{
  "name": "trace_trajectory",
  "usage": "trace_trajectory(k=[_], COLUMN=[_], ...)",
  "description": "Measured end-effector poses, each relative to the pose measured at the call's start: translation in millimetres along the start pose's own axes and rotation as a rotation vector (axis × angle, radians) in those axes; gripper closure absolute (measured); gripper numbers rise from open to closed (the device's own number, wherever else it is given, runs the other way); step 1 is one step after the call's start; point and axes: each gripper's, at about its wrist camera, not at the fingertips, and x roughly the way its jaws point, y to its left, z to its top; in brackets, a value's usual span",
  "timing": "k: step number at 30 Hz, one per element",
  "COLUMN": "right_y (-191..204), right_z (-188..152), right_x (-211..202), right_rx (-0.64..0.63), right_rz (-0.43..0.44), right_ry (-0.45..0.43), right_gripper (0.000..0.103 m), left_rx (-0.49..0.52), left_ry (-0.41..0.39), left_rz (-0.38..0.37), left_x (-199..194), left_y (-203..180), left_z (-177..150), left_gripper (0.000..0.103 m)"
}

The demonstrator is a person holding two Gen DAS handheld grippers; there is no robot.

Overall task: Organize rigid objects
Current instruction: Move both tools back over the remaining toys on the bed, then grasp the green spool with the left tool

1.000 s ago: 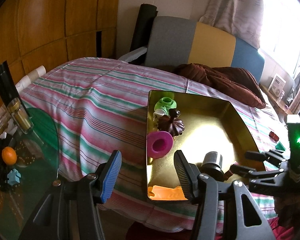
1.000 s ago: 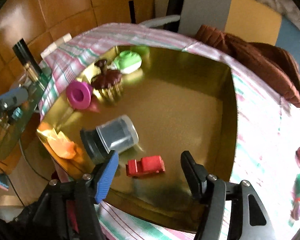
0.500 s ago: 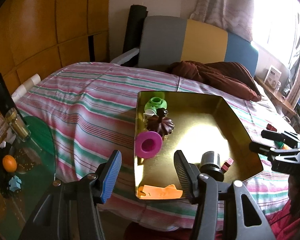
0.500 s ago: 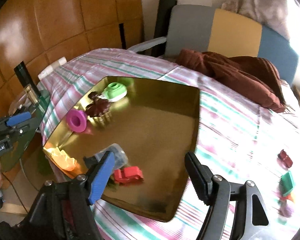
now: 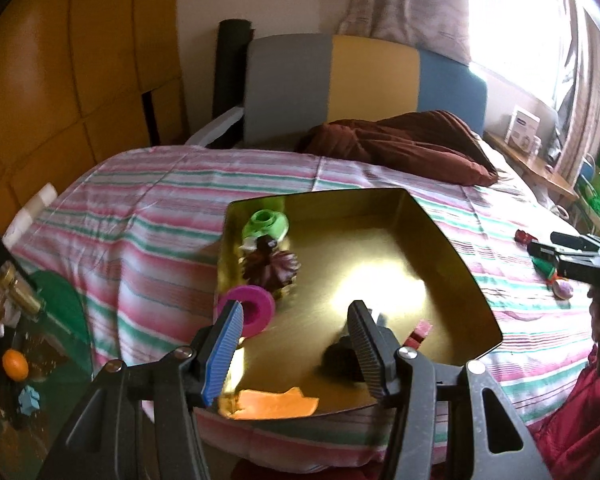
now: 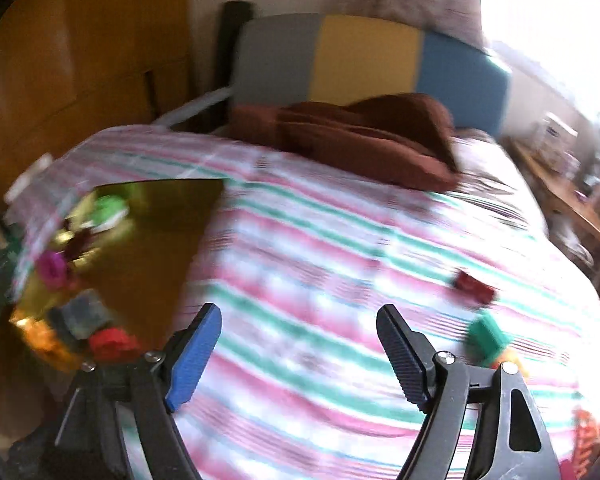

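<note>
A gold tray (image 5: pixel 452 248) lies on the striped bed. It holds a green ring (image 5: pixel 266 224), a dark brown spiky piece (image 5: pixel 272 268), a pink ring (image 5: pixel 254 308), an orange flat piece (image 5: pixel 276 402), a grey cylinder (image 5: pixel 340 356) and a red car (image 5: pixel 420 330). My left gripper (image 5: pixel 296 344) is open and empty above the tray's near end. My right gripper (image 6: pixel 300 356) is open and empty over bare bedspread, right of the tray (image 6: pixel 172 240). A dark red toy (image 6: pixel 472 286) and a green block (image 6: pixel 488 336) lie on the bed to its right.
A brown pillow (image 5: pixel 400 148) lies at the head of the bed before a grey, yellow and blue headboard (image 5: pixel 364 76). A glass side table (image 5: pixel 32 344) with an orange ball (image 5: pixel 15 364) stands at left. The right gripper body (image 5: pixel 572 256) shows at right.
My right gripper has swung right, away from the tray and the red car, out over the bedspread toward the loose toys. My left gripper has stayed open by the tray's near end.
</note>
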Motion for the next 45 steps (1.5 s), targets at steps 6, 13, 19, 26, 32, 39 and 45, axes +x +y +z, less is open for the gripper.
trace_trajectory(k=[6,13,19,26,32,39,45], right_y=[-93.0,-167.2,-181.3,-195.3,-206.8,-215.8,-233.2], right_z=[-22.5,-46.3,-53.0,-65.7,-71.5,-75.0,-85.9], right_x=[16.4,14.6,19.1,13.4,9.6,1.6,-15.2], right_rx=[0.193,0.529,0.621,0.74,0.817,0.873,0.991], right_rz=[-0.22,-0.311,-0.3,-0.286,-0.29,-0.302,-0.329], right_ry=[0.011,0.023,0.079,0.07,0.059,0.023,-0.05], right_gripper=[0.022,0.013,0.012,0.008,0.008,0.008,0.007], left_rx=[0.084,0.178,0.234,0.277,0.308,0.337,0.309], left_ry=[-0.014,-0.007,0.011,0.034,0.051,0.083,0.169], left_rz=[-0.027,-0.074,-0.121,-0.173,-0.201,-0.235,-0.354], left_x=[2.1,11.7,20.1,28.1,33.8,43.2,61.2], left_y=[-35.9,-82.5,-117.2,-146.7,-166.3,-189.9,-217.6], left_z=[13.4,23.9,25.4,24.7,24.2,26.4,38.3], left_gripper=[0.048,0.048,0.048,0.048,0.048,0.048,0.048])
